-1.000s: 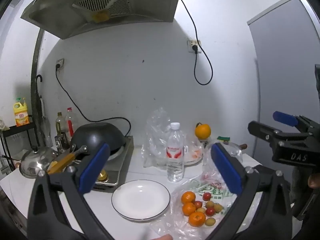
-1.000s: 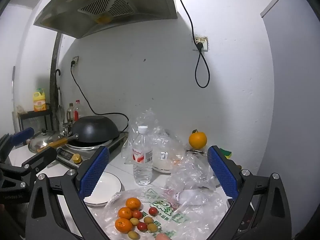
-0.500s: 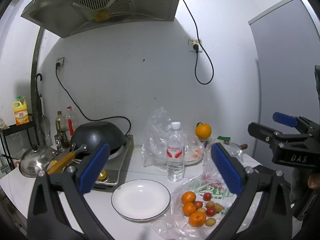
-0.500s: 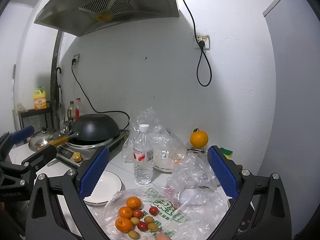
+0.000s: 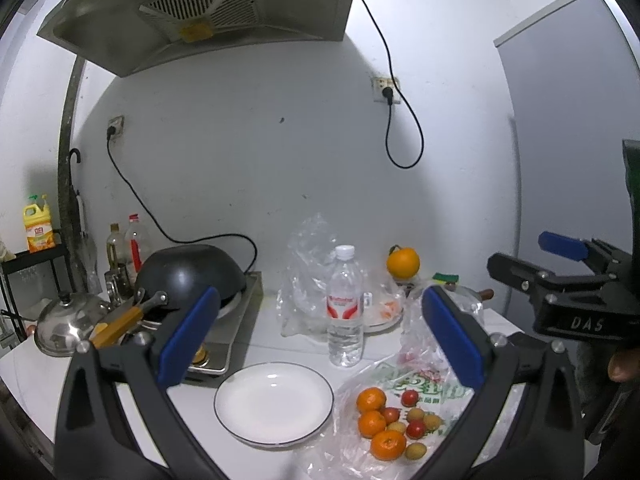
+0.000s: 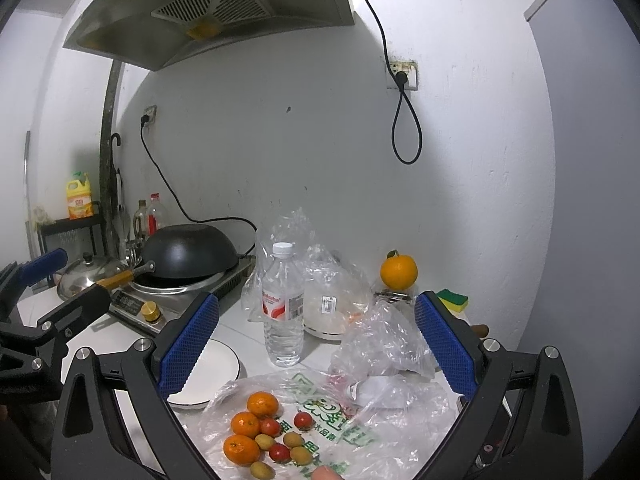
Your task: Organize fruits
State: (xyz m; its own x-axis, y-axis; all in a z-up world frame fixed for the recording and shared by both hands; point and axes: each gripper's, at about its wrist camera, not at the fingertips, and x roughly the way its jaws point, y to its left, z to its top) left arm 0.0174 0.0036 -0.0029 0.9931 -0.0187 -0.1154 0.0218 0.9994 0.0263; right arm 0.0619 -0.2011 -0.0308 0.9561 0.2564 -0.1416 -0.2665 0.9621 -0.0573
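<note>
White kitchen counter (image 5: 280, 344) holds fruits (image 5: 384, 420); both hand-held grippers (image 5: 320, 336) (image 6: 316, 344) spread wide, empty.

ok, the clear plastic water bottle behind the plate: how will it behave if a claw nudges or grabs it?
The clear plastic water bottle stands tall and narrow, so a high nudge would probably tip it. It looks mostly full, so likely heavy for its size. Its thin ribbed wall may flex under squeeze.
</note>
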